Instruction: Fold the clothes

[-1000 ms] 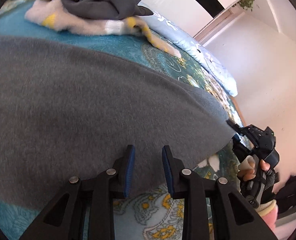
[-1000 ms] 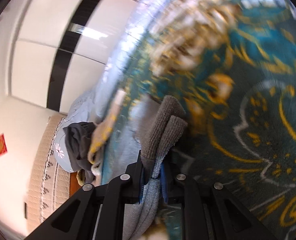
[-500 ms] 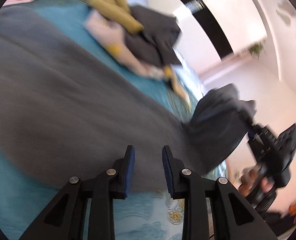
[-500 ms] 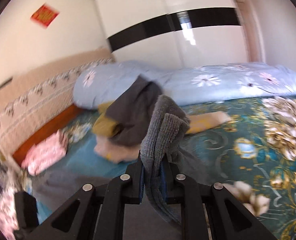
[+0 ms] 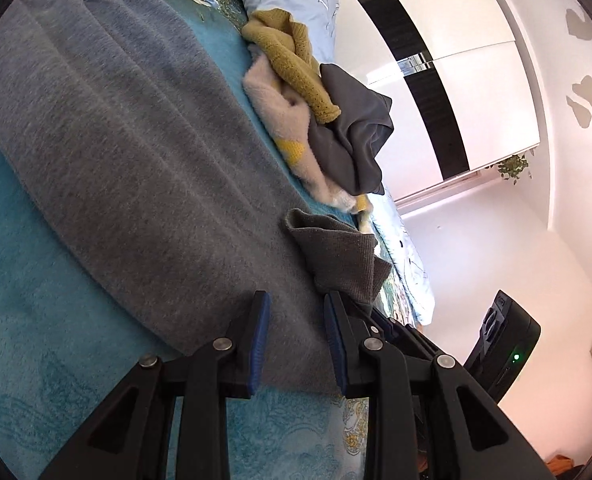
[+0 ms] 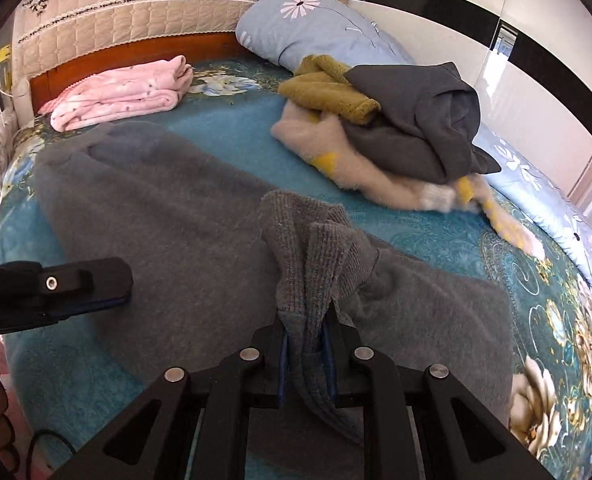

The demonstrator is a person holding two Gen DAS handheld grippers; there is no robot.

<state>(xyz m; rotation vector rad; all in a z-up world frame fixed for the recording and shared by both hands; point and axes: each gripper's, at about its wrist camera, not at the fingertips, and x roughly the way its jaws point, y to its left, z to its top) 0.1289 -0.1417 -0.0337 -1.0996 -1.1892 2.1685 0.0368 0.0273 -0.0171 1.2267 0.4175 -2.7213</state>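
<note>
A large grey sweater lies spread on the teal bedspread; it also shows in the left wrist view. My right gripper is shut on the sweater's ribbed cuff and holds the sleeve folded over the sweater's body. In the left wrist view the cuff stands just past my right gripper. My left gripper is open and empty, low over the sweater's near edge; it also shows at the left of the right wrist view.
A heap of unfolded clothes, mustard, cream and dark grey, lies beyond the sweater. A folded pink garment sits by the headboard. A light blue duvet runs along the far side by white wardrobes.
My right gripper has swung the grey sleeve from the bed's edge up and over onto the sweater's body. My left gripper has turned and shifted along the sweater's edge, still open.
</note>
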